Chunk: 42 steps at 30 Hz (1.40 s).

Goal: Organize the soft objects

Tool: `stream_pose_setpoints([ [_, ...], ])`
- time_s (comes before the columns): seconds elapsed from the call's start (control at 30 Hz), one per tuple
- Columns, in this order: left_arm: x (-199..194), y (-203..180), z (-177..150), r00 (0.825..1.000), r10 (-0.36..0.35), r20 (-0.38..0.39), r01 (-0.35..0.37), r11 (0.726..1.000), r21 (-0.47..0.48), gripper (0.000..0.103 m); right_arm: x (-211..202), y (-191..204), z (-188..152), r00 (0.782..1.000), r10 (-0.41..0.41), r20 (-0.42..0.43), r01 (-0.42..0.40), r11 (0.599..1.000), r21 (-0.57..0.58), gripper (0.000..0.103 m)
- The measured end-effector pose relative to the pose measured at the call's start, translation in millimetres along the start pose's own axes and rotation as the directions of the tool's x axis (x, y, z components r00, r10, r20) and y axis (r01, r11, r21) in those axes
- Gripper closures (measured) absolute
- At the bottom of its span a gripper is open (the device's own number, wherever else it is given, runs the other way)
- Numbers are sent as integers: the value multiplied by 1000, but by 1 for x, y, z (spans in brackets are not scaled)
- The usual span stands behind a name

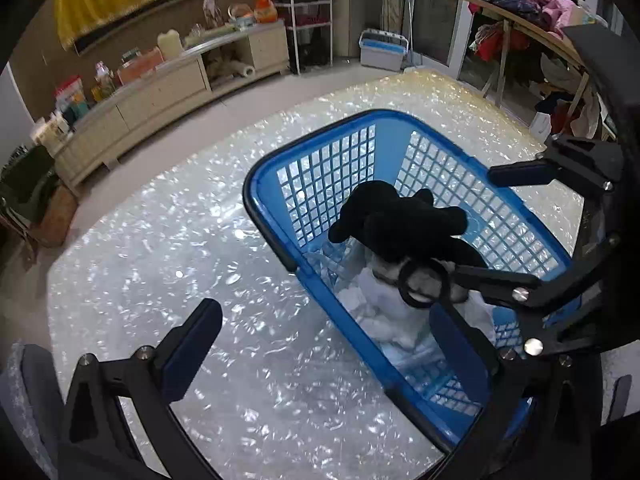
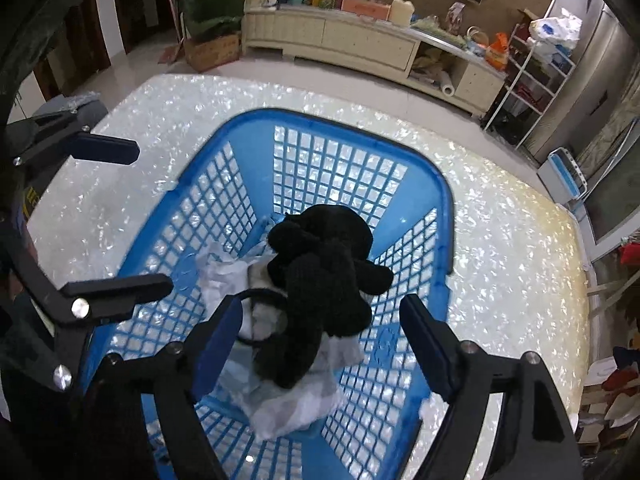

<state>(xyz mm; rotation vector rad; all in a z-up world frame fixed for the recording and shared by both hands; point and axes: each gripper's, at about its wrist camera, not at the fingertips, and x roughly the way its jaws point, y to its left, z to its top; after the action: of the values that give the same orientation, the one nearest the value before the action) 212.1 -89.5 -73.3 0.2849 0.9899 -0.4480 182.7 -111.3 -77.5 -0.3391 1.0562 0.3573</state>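
Observation:
A blue plastic basket [image 1: 320,136] [image 2: 440,184] stands on the shiny white table. In it lies a black plush toy [image 1: 400,220] [image 2: 324,272] on top of white soft items [image 1: 380,308] [image 2: 296,404], with a black ring [image 1: 422,284] [image 2: 256,296] beside it. My right gripper [image 2: 320,336] is open, hovering above the basket over the plush; it shows in the left wrist view [image 1: 516,224] too. My left gripper [image 1: 328,352] is open and empty, one finger outside the basket's left wall; it appears at the left of the right wrist view [image 2: 136,216].
The table [image 1: 160,260] [image 2: 500,280] extends around the basket. A cream sideboard [image 1: 160,92] [image 2: 360,40] with clutter lines the wall. A white wire shelf [image 2: 532,76], a rack of clothes [image 1: 520,12] and a blue-and-white box [image 1: 384,48] stand on the floor.

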Motion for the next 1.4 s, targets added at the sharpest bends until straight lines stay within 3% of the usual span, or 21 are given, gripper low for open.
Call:
stream_pose_setpoints([
  [0.07,-15,-5,-8,1000,14,28,-14,1000,-8,0,-17,2,-9,1000,-5,26,5,1000,-2,14],
  [0.27,-60,-17,-38,988,84,127,-71,992,-107,0,-63,2,-38,994,-7,108,-1,998,67,1],
  [0.43,-92,-21,-68,968,151,199,-106,970,-218,0,-101,8,-62,978,-56,200,27,989,148,0],
  [0.57,-120,-25,-93,929,260,263,-175,935,-307,0,-122,17,-79,955,-116,272,56,974,218,0],
  [0.73,-146,-38,-119,885,348,311,-241,911,-334,0,-135,30,-100,927,-147,345,37,951,306,0],
  [1.07,-183,-61,-145,848,387,361,-271,903,-333,0,-154,61,-118,904,-151,399,15,946,324,0],
  [1.23,-190,-67,-152,841,388,376,-265,903,-339,0,-162,63,-123,878,-175,445,13,939,344,0],
  [1.4,-196,-70,-154,837,385,389,-257,904,-342,0,-163,64,-120,870,-182,458,13,938,346,0],
])
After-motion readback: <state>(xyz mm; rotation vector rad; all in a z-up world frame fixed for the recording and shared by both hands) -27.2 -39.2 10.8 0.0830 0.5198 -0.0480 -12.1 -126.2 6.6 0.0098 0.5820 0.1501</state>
